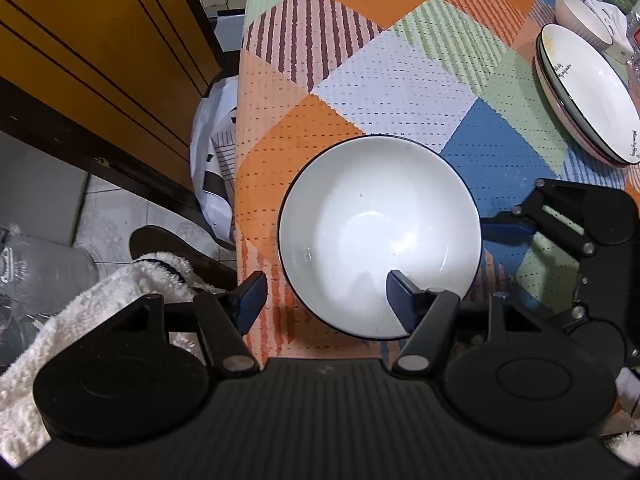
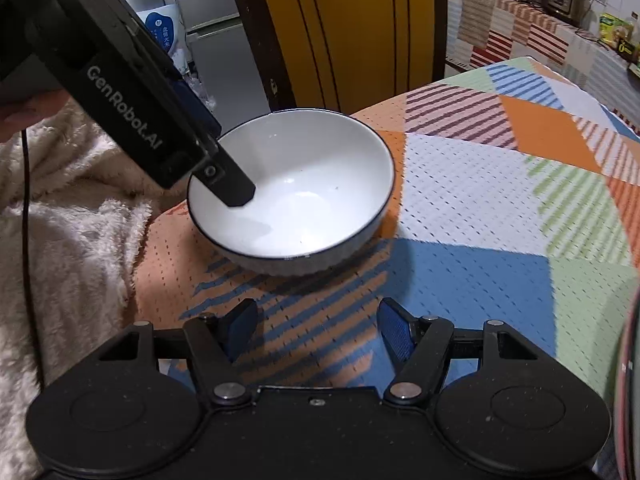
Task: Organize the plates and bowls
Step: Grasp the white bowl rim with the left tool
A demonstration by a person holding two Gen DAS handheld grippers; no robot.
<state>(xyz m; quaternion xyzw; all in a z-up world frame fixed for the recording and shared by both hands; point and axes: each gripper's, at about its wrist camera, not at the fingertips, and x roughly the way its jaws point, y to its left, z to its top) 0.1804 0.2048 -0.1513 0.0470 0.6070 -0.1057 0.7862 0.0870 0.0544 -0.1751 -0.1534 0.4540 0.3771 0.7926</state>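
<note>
step: we grasp the bowl [image 1: 380, 236] near the tabletop [image 1: 400, 92] edge | left hand-held gripper [image 1: 326, 300] spread, straddling its near rim, not yet pinching | right hand-held gripper [image 2: 318, 330] spread, empty | advice: we sink deeper before squeezing, lift level toward the stacked plates [image 1: 588, 92]

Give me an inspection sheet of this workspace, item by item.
Surface: table under a patchwork cloth in orange, blue, green and white.
Job's things: white bowl with a dark rim upright near the table's edge; a stack of plates and a second bowl farther along.
Clutter: clear plastic beside the plates.
Claws: left claw open, one finger inside the white bowl, the other outside its rim; right claw open, nothing between its fingers, short of the bowl.
Cables: thin black cable over a fleecy sleeve.
Surroundings: yellow chair, fridge, cookers on a counter.
</note>
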